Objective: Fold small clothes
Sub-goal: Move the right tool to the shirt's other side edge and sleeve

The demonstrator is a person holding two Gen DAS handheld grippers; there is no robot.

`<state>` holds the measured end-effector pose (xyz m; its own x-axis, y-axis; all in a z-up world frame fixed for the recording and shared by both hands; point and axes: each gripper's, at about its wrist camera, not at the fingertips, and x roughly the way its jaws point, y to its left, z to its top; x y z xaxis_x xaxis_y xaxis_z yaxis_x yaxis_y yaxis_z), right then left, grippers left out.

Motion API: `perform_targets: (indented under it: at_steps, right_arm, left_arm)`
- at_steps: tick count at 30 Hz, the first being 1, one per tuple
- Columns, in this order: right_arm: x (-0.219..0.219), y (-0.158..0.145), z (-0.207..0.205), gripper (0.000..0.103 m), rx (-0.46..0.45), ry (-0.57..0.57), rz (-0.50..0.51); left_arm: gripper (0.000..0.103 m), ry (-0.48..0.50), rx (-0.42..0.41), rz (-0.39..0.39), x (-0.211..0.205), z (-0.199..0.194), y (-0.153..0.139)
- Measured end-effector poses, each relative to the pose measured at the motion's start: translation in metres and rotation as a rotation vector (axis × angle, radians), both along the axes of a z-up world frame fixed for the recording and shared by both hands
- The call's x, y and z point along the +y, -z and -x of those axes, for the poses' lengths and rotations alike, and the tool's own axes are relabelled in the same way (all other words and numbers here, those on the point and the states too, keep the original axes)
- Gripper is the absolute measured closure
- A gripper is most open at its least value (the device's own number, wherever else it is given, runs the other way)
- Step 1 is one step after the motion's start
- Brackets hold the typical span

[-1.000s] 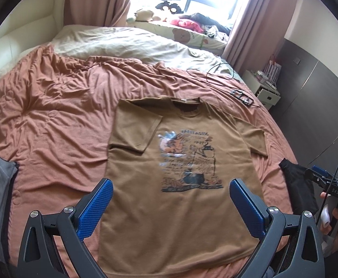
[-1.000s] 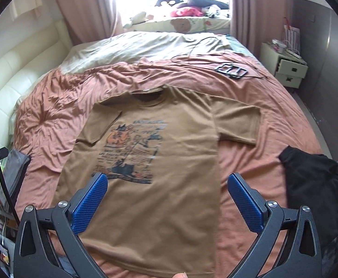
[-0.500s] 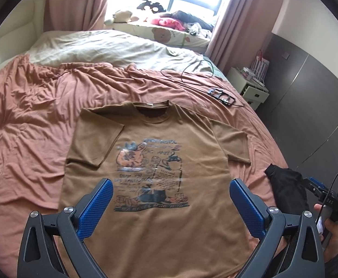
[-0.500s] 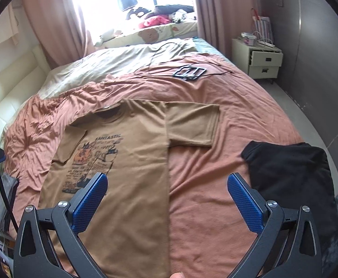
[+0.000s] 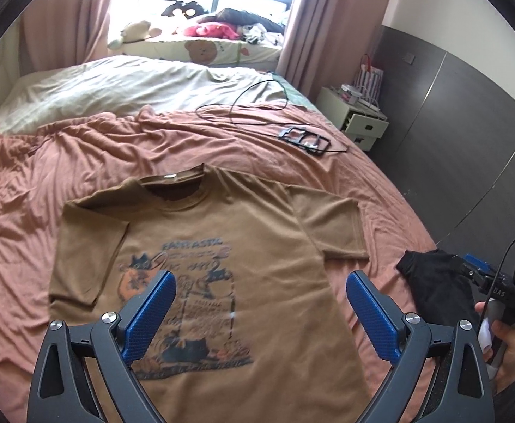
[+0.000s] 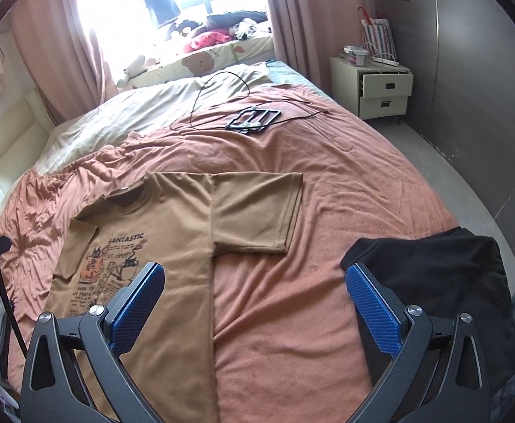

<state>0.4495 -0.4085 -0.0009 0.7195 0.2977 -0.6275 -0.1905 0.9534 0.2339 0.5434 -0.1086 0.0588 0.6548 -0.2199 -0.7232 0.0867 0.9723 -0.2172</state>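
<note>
A brown T-shirt (image 5: 222, 246) with a cartoon print lies flat, front up, on the rust-coloured bedspread (image 5: 28, 183), sleeves spread. My left gripper (image 5: 259, 296) hovers open above its lower half, holding nothing. My right gripper (image 6: 255, 287) is open too, above the bedspread (image 6: 345, 190) just right of the T-shirt (image 6: 173, 232), below its right sleeve (image 6: 257, 208). A black garment (image 6: 444, 271) lies crumpled at the bed's right edge, under the right finger; the same black garment (image 5: 430, 282) shows in the left wrist view.
A black frame with a cable (image 6: 254, 118) lies on the bed beyond the shirt. A cream sheet (image 5: 116, 84) covers the head end, with soft toys at the window. A white nightstand (image 6: 374, 86) and grey floor are to the right. A hand (image 5: 508, 345) holds the other gripper.
Both cameras have swung to the right: the shirt slid leftwards in each view. The right gripper now hangs over bare bedspread and the black garment instead of the shirt. Both stay open.
</note>
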Motion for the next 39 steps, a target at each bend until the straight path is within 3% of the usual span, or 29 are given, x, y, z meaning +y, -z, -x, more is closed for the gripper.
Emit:
perform_targets:
  at_steps: [3, 6, 9, 13, 15, 25, 28, 39]
  right_arm:
    - [-0.004, 0.008, -0.023, 0.005, 0.011, 0.001, -0.021]
    - [-0.008, 0.021, -0.049, 0.018, 0.034, 0.002, -0.046]
    - [-0.011, 0.035, -0.071, 0.029, 0.053, 0.002, -0.069]
    - [-0.014, 0.056, -0.103, 0.034, 0.076, 0.012, -0.088]
    - [-0.013, 0.065, -0.117, 0.04, 0.093, 0.013, -0.097]
    - [-0.018, 0.112, -0.173, 0.056, 0.167, 0.013, -0.221]
    - [-0.018, 0.123, -0.187, 0.062, 0.185, 0.009, -0.245]
    - [-0.008, 0.161, -0.223, 0.063, 0.246, 0.006, -0.259]
  left_arm:
    - [0.013, 0.011, 0.007, -0.001, -0.009, -0.026, 0.012]
    - [0.02, 0.031, 0.024, -0.006, -0.019, -0.051, 0.027]
    - [0.021, 0.048, 0.041, -0.015, -0.028, -0.073, 0.043]
    - [0.023, 0.061, 0.054, -0.016, -0.035, -0.097, 0.066]
    - [0.032, 0.071, 0.064, -0.023, -0.039, -0.107, 0.077]
    - [0.05, 0.123, 0.112, -0.025, -0.069, -0.146, 0.127]
    - [0.061, 0.144, 0.14, -0.027, -0.079, -0.157, 0.143]
    - [0.07, 0.211, 0.193, -0.034, -0.111, -0.179, 0.188]
